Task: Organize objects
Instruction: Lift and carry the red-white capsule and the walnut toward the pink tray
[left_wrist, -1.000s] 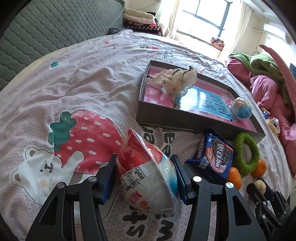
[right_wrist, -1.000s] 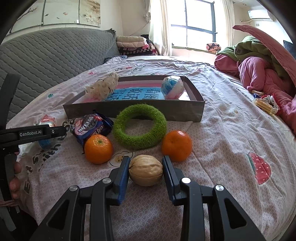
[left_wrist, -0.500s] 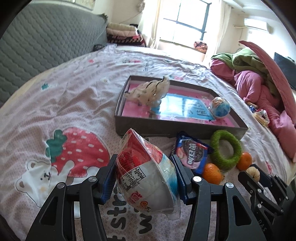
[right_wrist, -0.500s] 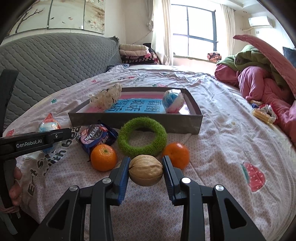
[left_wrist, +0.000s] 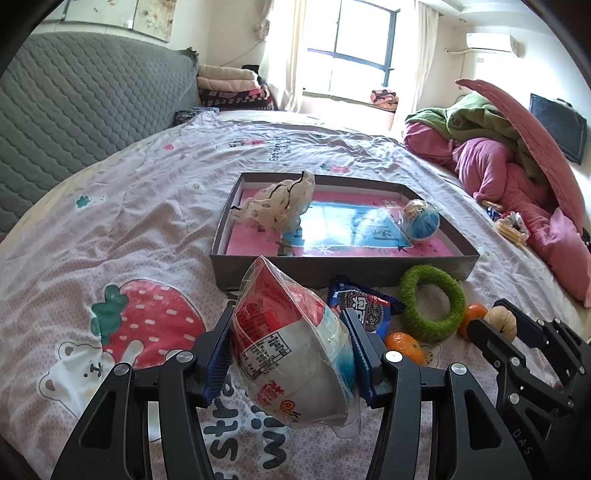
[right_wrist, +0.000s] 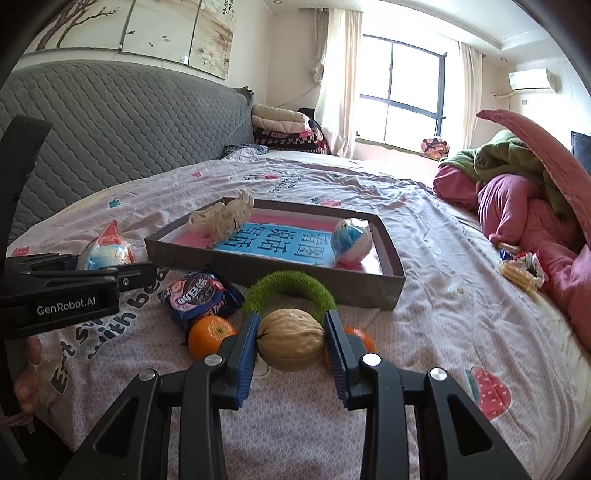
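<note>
My left gripper (left_wrist: 290, 349) is shut on a wrapped red-and-white toy ball (left_wrist: 291, 343), held above the bedspread in front of the grey tray (left_wrist: 332, 267). My right gripper (right_wrist: 291, 341) is shut on a walnut (right_wrist: 291, 339), lifted just off the bed. Inside the tray lie a cream spotted cloth (left_wrist: 280, 205) and a blue-and-white wrapped ball (left_wrist: 421, 220). Before the tray sit a blue cookie packet (right_wrist: 197, 293), a green fuzzy ring (right_wrist: 291, 288) and two oranges (right_wrist: 208, 334), the second (right_wrist: 362, 338) mostly hidden behind my right finger. The right gripper (left_wrist: 498, 323) also shows in the left wrist view.
A grey quilted headboard (right_wrist: 122, 129) runs along the left. Pink and green bedding (right_wrist: 517, 192) is heaped at the right, with snack wrappers (right_wrist: 521, 271) beside it. Folded blankets (right_wrist: 284, 127) lie by the window. A hand (right_wrist: 26, 373) grips the left tool.
Both grippers have risen and tipped upward with their loads, so more of the room shows. The left one has shifted toward the tray's front. Grips are unchanged.
</note>
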